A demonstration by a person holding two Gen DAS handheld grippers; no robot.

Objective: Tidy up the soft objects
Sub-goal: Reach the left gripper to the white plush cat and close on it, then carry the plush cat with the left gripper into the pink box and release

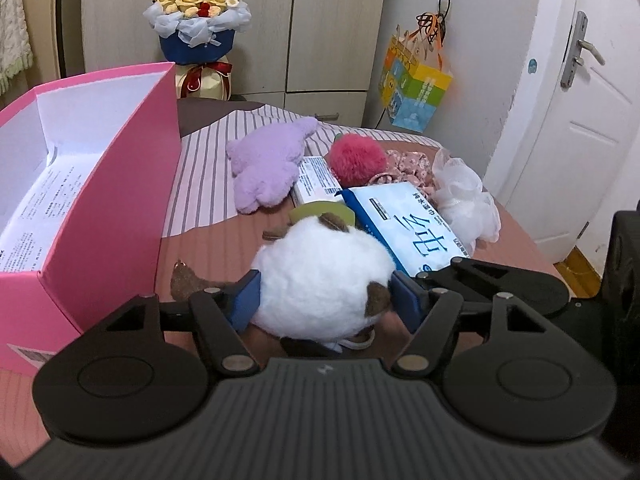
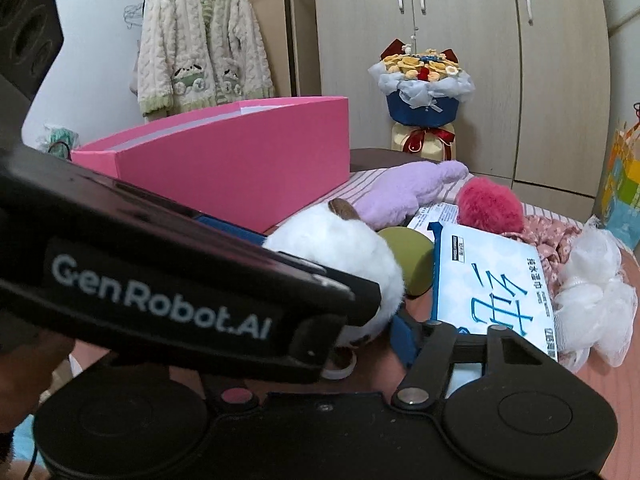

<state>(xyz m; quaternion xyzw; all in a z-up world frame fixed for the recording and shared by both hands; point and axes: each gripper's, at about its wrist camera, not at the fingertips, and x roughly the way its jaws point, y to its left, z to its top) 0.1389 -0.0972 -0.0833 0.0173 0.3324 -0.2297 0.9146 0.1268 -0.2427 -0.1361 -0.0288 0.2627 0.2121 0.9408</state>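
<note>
Bedside, left gripper [image 1: 324, 294] seemingly clamps white plush [image 1: 320, 276]

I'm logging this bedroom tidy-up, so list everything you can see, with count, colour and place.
open cardboard box: one, pink, left on bed
round plush toy: one, white with brown patches, between left gripper's pads
flat plush toy: one, purple, mid-bed
fluffy ball: one, red-pink, right of purple plush
tissue pack: one, blue-white, beside white plush
mesh bath puff: one, white, bed's right edge
floral cloth: one, pink, behind tissue pack
bouquet: one, yellow flowers, blue wrap, behind box
knitted cardigan: one, cream-green, hanging
gift bag: one, multicoloured, hanging on wall
left gripper: black, blue pads, gripping white plush
right gripper: black, partly hidden, state unclear
</note>
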